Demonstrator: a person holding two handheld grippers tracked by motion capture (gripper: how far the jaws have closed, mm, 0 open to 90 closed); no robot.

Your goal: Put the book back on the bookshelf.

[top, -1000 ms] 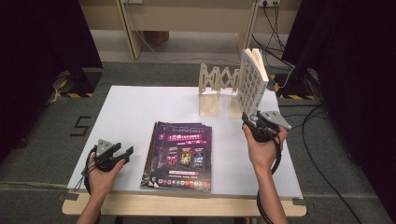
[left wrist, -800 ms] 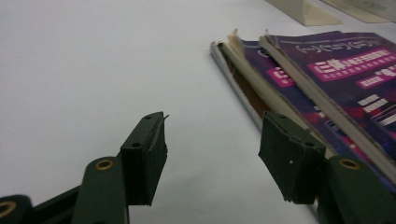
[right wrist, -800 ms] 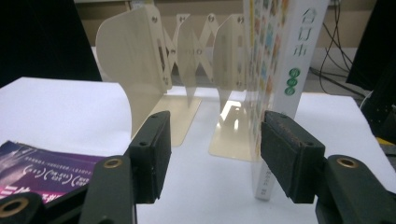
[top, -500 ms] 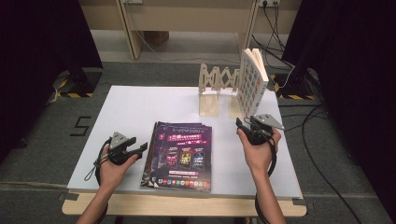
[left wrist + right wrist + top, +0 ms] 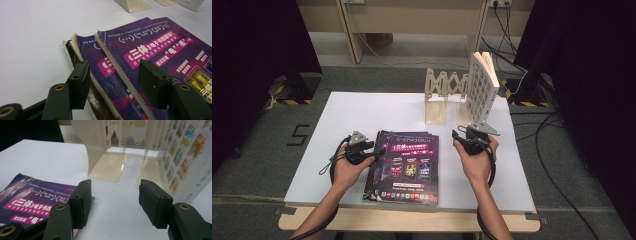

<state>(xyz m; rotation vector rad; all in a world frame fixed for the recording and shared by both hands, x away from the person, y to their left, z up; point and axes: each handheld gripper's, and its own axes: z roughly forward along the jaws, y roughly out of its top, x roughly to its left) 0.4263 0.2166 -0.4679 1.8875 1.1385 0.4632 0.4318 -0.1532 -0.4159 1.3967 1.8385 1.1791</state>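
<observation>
White matte table (image 5: 362,115), rectangular, pale wood edge along the near side.

Books (image 5: 404,165): a stack of thin paperbacks lying flat at the table's middle front, glossy purple covers with magenta banners and white print. In the left gripper view the stack (image 5: 140,62) is fanned, each lower book sticking out past the one above; cream page edges, corners frayed and slightly curled.

Left gripper (image 5: 374,148): black, jaws wide apart, nothing between the pads, hovering at the stack's left edge. The jaws have just been closing a little. Pads are flat, dull rectangular blocks.

Right gripper (image 5: 458,136): black, grey three-cornered plate on top, jaws wide apart, empty, over bare table just right of the books.

Rack (image 5: 443,95): cream accordion-style bookend at the far middle, crossed slats with rivets, smooth bent feet. One white book (image 5: 482,90) stands upright at its right end, cover a grid of small coloured squares.
</observation>
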